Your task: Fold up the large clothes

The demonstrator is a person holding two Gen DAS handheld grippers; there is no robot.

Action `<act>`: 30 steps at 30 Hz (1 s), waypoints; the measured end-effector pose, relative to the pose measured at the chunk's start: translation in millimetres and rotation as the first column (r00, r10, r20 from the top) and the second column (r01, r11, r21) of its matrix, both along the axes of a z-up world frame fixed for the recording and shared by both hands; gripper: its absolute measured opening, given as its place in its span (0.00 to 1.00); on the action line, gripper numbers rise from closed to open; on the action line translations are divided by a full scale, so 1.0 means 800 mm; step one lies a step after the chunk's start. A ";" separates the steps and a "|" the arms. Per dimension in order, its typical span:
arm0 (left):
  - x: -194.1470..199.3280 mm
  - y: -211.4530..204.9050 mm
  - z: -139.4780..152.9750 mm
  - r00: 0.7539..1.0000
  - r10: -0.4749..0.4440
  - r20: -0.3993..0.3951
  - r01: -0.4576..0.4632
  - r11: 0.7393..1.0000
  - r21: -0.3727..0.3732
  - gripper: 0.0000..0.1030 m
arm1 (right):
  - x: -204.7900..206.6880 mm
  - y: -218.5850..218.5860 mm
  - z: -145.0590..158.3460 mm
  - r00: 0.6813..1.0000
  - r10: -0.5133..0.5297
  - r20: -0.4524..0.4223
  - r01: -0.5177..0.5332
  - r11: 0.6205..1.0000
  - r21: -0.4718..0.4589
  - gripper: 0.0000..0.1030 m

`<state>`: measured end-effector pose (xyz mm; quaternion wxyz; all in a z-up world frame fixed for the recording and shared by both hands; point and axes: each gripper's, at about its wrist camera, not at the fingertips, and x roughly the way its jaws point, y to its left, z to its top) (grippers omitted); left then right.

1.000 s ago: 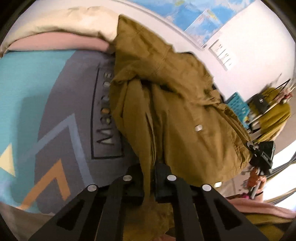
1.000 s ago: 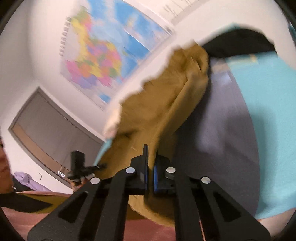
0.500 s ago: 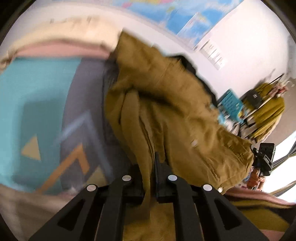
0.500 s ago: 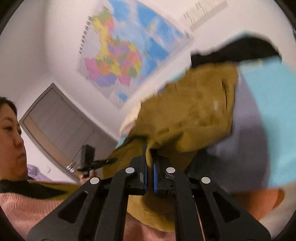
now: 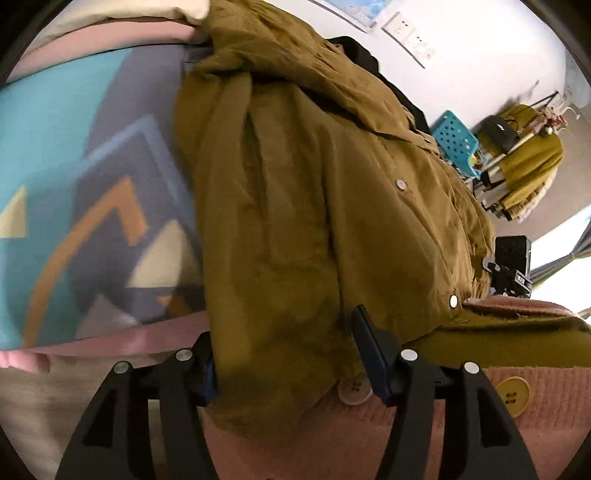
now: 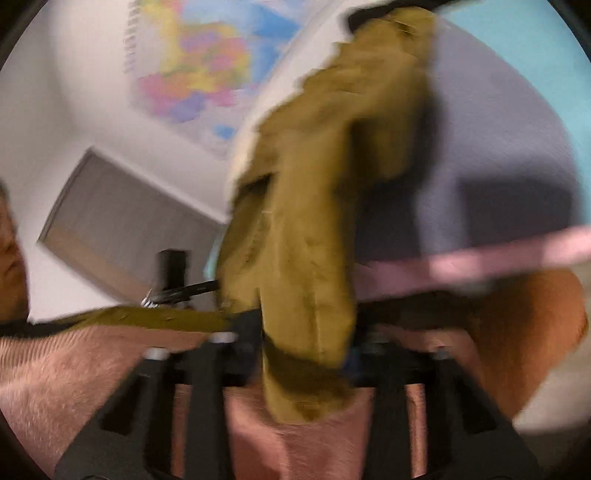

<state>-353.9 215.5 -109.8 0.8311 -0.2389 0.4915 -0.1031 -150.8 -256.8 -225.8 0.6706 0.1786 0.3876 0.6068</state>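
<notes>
An olive jacket (image 5: pixel 295 184) with snap buttons lies bunched lengthwise on the patterned teal and purple bed cover (image 5: pixel 92 166). Its near end hangs over the bed's edge, against a person's pink knitted sweater (image 5: pixel 517 406). My left gripper (image 5: pixel 284 328) is opening, its jaws wide apart, with the jacket's hem loose between them. In the blurred right wrist view the jacket (image 6: pixel 325 184) runs away from my right gripper (image 6: pixel 304 332). That gripper is opening too, and a thick fold of the fabric fills the gap between its fingers.
A black garment (image 5: pixel 369 55) lies behind the jacket near the wall. A teal perforated chair (image 5: pixel 456 140) and a clothes rack (image 5: pixel 532 162) stand at the right. A pink blanket (image 5: pixel 110 33) lies at the head of the bed. A wall map (image 6: pixel 207 55) and a door (image 6: pixel 122 221) are beyond.
Both grippers have sunk toward the bed's near edge. Both were pinched shut on the jacket's fabric; now their jaws stand apart. The jacket has settled onto the cover.
</notes>
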 end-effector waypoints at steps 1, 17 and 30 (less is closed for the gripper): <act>0.004 -0.003 0.002 1.000 0.000 0.008 0.001 1.000 -0.011 0.26 | -0.005 0.002 0.013 0.999 0.005 0.033 -0.006 1.000 0.019 0.15; 0.014 0.042 0.152 0.918 0.154 0.365 -0.132 0.988 -0.086 0.09 | 0.043 0.022 0.194 0.965 -0.144 0.220 0.088 0.965 0.247 0.11; 0.123 0.096 0.211 0.928 0.160 0.338 -0.159 0.987 -0.029 0.12 | 0.143 0.077 0.262 0.958 -0.204 0.202 0.152 0.958 0.245 0.11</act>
